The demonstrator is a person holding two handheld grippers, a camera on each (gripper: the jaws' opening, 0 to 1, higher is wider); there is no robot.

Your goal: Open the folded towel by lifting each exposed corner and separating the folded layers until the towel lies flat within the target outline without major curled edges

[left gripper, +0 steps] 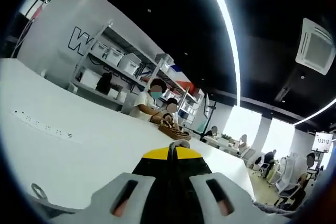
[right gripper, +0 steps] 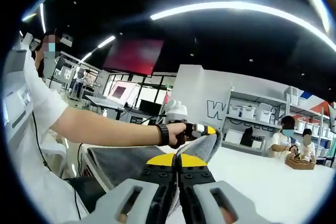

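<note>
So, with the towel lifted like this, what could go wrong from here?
1. The right hand-held gripper is shut on the grey towel near one raised corner; the cloth could slip out.
2. The left hand-held gripper is close to the same corner, so the two may collide.
3. The towel lies near the table edge and could slide off.

White table (left gripper: 79, 150), smooth and glossy, with a row of small dark marks (left gripper: 44, 124) printed near the left; grey towel (right gripper: 131, 163) draped over the near edge in the right gripper view, one corner raised; woven basket (right gripper: 299, 162) farther along the tabletop, in front of two seated people
</note>
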